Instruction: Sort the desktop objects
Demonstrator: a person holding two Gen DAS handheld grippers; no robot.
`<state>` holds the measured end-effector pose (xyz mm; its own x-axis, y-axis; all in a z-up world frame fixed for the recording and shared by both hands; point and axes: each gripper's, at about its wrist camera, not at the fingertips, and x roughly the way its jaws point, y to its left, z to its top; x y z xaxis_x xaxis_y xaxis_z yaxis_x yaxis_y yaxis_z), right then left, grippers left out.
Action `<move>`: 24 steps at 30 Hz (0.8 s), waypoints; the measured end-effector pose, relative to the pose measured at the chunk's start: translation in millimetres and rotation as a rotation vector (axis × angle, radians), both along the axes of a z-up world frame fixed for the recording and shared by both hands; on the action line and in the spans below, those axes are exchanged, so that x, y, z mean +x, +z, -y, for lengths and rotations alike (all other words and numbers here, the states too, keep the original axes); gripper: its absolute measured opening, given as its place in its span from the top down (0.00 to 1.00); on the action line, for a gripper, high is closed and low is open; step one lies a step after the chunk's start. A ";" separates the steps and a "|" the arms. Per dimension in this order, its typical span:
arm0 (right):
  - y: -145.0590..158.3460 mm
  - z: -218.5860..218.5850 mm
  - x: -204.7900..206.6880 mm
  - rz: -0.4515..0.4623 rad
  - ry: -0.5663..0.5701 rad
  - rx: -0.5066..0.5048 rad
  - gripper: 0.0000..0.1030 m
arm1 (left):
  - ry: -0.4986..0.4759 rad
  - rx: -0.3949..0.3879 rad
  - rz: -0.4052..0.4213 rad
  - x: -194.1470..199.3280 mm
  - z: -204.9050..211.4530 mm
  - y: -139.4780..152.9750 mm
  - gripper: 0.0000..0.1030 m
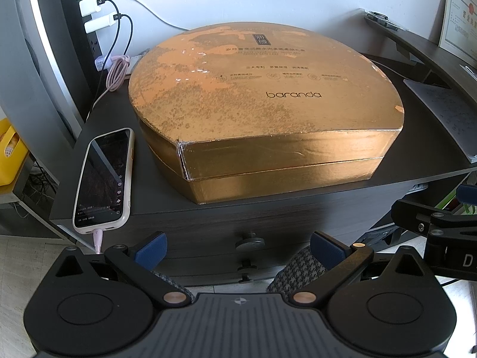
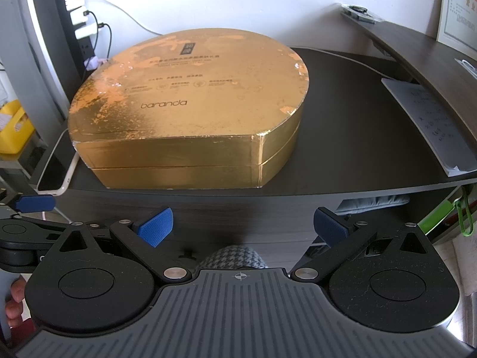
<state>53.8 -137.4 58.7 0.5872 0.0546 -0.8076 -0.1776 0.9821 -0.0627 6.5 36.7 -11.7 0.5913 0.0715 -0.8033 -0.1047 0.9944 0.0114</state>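
Facing gold box (image 1: pixel 265 110) centred on dark cabinet top (image 1: pixel 417 137), phone (image 1: pixel 104 179) beside it. Left gripper (image 1: pixel 237 249), right gripper (image 2: pixel 243 228) both spread wide, empty. Best: clamp opposite box sides, lift level.

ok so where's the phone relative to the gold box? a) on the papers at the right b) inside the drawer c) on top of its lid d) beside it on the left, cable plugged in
d: the phone lies flat on the desk beside the left side of the gold box, with a pink cable plugged into its near end.
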 end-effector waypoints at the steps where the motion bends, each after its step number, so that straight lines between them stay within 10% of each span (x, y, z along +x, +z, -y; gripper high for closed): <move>1: 0.1 0.2 -0.2 0.000 0.000 0.000 0.00 | 0.000 0.000 0.000 0.0 0.0 -0.1 0.01; 24: -0.8 0.5 -1.8 0.001 -0.002 0.003 0.00 | 0.002 -0.003 0.001 -1.7 -0.9 -0.7 0.01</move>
<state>52.0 -138.0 57.9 0.5877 0.0557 -0.8071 -0.1754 0.9827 -0.0600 4.9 37.6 -12.4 0.5923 0.0702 -0.8027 -0.1069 0.9942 0.0082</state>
